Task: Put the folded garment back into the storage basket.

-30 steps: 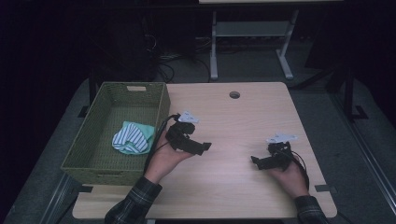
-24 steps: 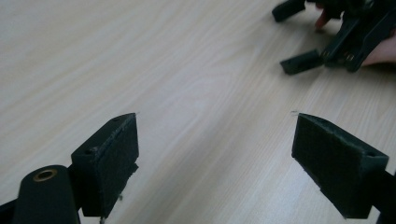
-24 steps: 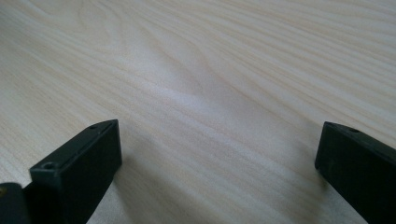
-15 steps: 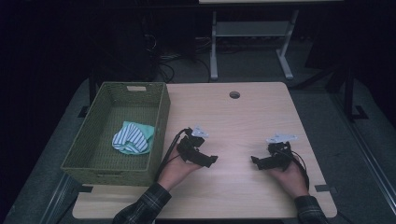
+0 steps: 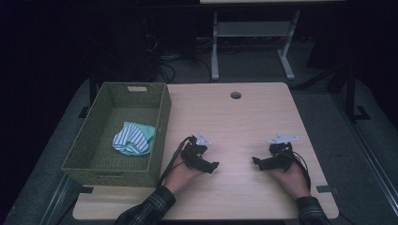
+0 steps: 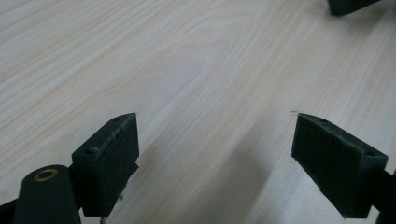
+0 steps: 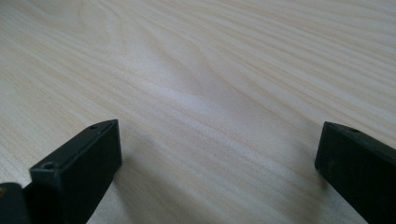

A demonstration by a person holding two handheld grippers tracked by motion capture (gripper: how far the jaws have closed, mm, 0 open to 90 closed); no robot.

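Two hand-held grippers sit low over the pale wooden table [image 5: 244, 117] in the high view: our left gripper [image 5: 212, 166] near the green woven basket [image 5: 162, 126], our right gripper [image 5: 257, 162] well apart from it, jaws pointing toward each other. The striped white-and-green folded cloth [image 5: 132, 138] lies inside the basket against its right wall, rumpled into a soft heap, one mint edge showing beside the stripes. With the cloth in the basket, the step in hand reads as resting; to do it well we should keep both tools level and settle them gently on bare wood.

In the left gripper view, the left gripper's [image 6: 212, 140] jaws stand wide apart with nothing between them.

In the right gripper view, the right gripper [image 7: 217, 149] is likewise spread wide and empty over bare grain.
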